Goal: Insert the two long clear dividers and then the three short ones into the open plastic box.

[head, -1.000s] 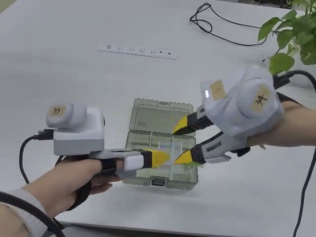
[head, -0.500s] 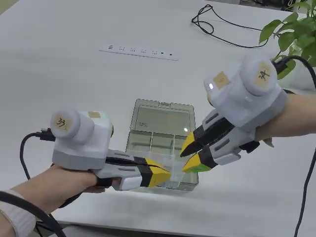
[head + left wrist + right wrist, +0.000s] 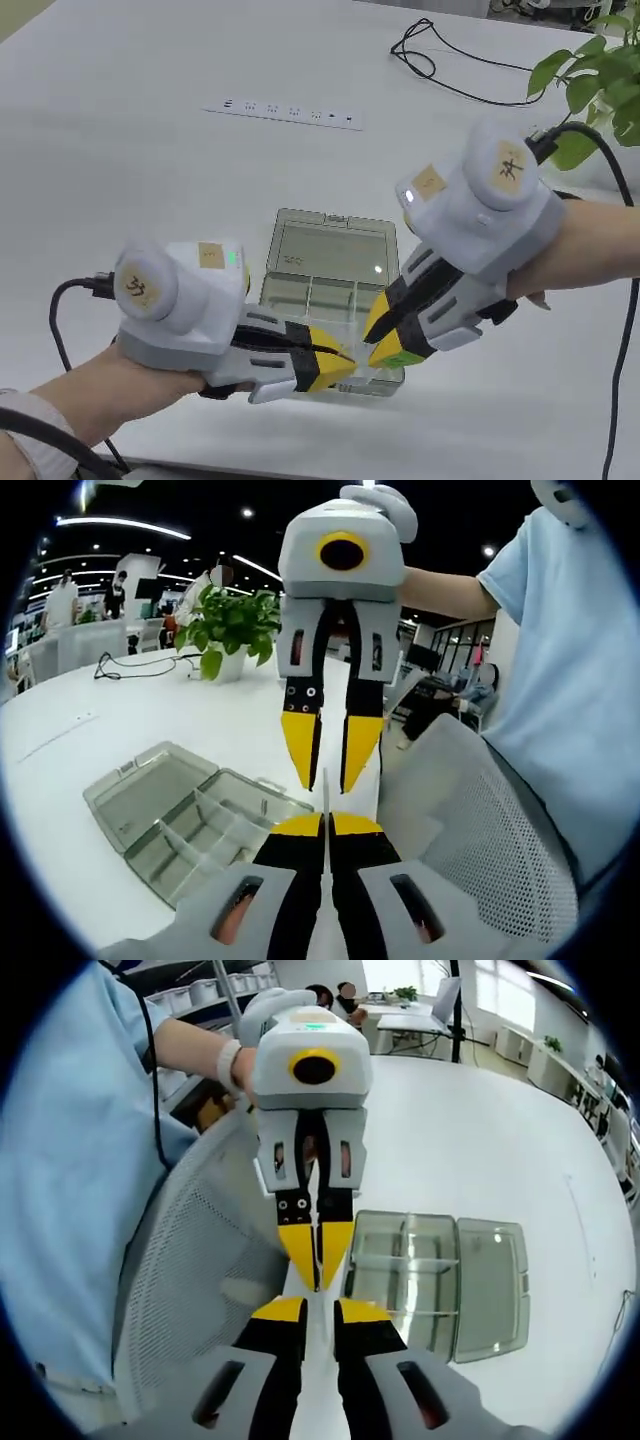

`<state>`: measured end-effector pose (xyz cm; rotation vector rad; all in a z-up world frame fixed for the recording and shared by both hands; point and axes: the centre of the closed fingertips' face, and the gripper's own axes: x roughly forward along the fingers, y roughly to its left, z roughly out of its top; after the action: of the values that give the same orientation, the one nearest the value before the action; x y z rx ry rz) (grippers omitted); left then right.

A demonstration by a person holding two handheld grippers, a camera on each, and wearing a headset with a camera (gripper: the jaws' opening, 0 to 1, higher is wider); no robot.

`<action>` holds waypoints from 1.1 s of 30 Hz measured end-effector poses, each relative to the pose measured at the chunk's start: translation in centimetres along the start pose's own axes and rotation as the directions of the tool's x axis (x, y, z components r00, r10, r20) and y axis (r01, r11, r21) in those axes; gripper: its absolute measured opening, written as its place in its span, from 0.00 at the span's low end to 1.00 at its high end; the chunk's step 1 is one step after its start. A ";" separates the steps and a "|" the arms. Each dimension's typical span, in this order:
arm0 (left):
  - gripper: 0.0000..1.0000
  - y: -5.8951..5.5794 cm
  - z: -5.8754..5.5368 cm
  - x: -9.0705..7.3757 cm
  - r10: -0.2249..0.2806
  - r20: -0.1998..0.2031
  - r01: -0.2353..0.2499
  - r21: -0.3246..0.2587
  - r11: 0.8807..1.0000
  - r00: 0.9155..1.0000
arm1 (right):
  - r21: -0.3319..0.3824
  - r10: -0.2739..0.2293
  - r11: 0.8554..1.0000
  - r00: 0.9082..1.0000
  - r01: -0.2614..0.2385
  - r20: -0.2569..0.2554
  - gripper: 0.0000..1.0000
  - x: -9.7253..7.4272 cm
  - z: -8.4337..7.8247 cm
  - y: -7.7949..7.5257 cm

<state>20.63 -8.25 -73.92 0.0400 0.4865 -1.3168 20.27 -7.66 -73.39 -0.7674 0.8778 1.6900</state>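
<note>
- A thin clear plastic divider [image 3: 325,792] is seen edge-on in the left gripper view. It is pinched between the pressed-together yellow-tipped jaws of the left gripper [image 3: 325,825] and stands up toward 12 o'clock.
- The divider's far end is flanked by the right gripper [image 3: 330,765], which points down from 12 o'clock. Its jaws are slightly spread, one on each side of the edge, and whether they touch it cannot be told.
- In the head view, both sets of tips are seen close together over the near edge of the open grey-tinted clear plastic box [image 3: 330,250]. The left gripper is angled in from 8 o'clock and the right from 2 o'clock.
- The box is laid on the white table [image 3: 120,180] with its lid flat toward 12 o'clock. Clear partitions [image 3: 405,1260] are seen standing in its tray.
- A white power strip [image 3: 285,112] is laid well beyond the box at 12 o'clock, and a green leafy plant [image 3: 572,148] is placed at 2 o'clock.
</note>
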 end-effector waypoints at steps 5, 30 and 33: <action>0.00 0.0 0.4 0.1 0.002 0.016 -0.002 -0.005 1.000 1.000 | -0.004 0.003 1.000 1.000 -0.003 -0.018 0.11 0.3 -0.3 0.0; 0.00 -0.1 0.7 0.2 0.003 0.029 -0.003 0.018 1.000 1.000 | 0.004 0.007 1.000 0.999 -0.007 -0.052 0.02 0.4 -0.4 0.0; 0.00 -0.1 0.7 0.3 0.004 0.031 -0.004 0.024 1.000 1.000 | 0.004 0.008 1.000 0.998 -0.007 -0.059 0.02 0.4 -0.5 0.0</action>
<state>20.79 -8.77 -73.34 0.0401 0.4444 -1.3176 20.21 -7.87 -73.95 -0.8165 0.9251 1.6792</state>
